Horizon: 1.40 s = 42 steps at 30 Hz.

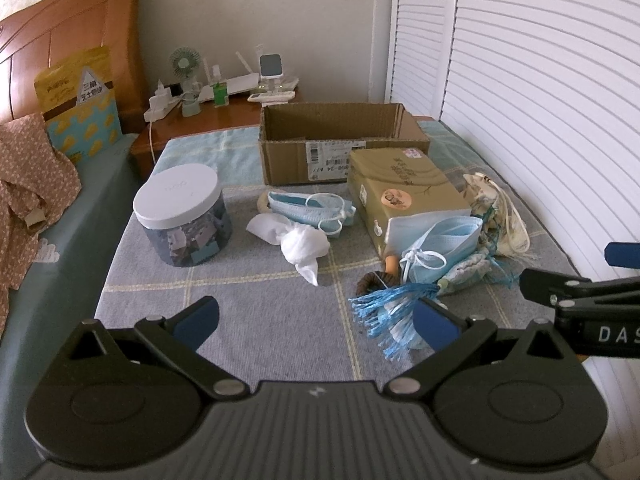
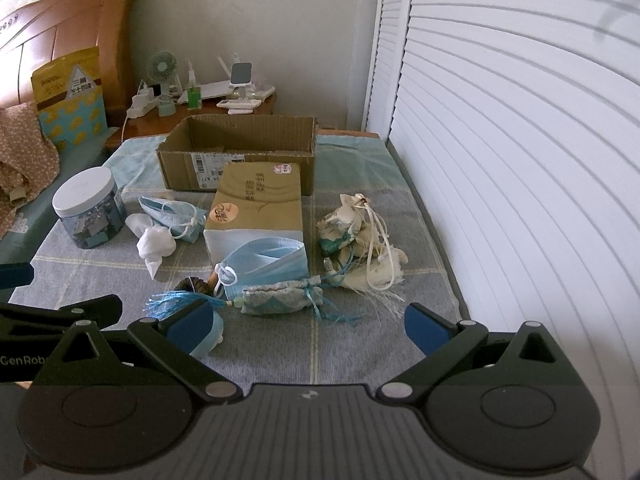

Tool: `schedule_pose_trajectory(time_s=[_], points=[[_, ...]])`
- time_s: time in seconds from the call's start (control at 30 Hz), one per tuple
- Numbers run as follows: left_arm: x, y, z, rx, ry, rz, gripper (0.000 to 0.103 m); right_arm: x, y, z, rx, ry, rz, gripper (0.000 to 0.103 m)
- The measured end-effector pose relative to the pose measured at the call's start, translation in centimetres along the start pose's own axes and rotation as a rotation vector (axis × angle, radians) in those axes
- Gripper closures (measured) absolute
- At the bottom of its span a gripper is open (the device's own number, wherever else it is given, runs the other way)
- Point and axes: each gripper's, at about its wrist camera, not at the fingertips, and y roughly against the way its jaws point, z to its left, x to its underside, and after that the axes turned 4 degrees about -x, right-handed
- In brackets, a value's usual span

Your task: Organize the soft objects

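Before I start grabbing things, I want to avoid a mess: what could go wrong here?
1. The blue tassel and the sachet are joined by a cord; lifting one would likely drag the other.
2. The cream sachets have cords tangled in a pile, so several may rise together.
3. A face mask leans on the tan box; a grab there may nudge the box.

Left gripper (image 1: 316, 322) wide open above grey cloth (image 1: 260, 304). Jar (image 1: 182, 216) left; white cloth wad (image 1: 300, 242), blue masks (image 1: 310, 208) centre; cardboard box (image 1: 340, 146) behind. Blue tassel (image 1: 384, 308) touching right finger.
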Motion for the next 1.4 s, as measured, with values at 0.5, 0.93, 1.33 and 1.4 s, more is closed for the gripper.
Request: schedule_pose_trajectory(time_s=[0.5, 0.93, 1.33, 1.4], points=[[0.0, -1.0, 0.0, 0.055, -0.056, -0.055, 0.001, 0.2, -0.4, 0.1, -0.007, 0.037, -0.044, 0.0], [0.8, -3.0, -0.3, 0.145, -0.162, -0.081, 0.001, 0.9, -2.1, -0.4, -0.036, 0.092, -0.053, 0.0], [2.3, -5.3, -1.1, 0.239, -0.261, -0.022, 0.001, 2.4, -4.3, -1.2, -0.112, 0.125, -0.022, 0.0], [2.6, -5.7, -1.2, 0.239, -0.273, -0.012, 0.001, 2.6, -4.7, -1.3, -0.131, 0.134, -0.007, 0.0]])
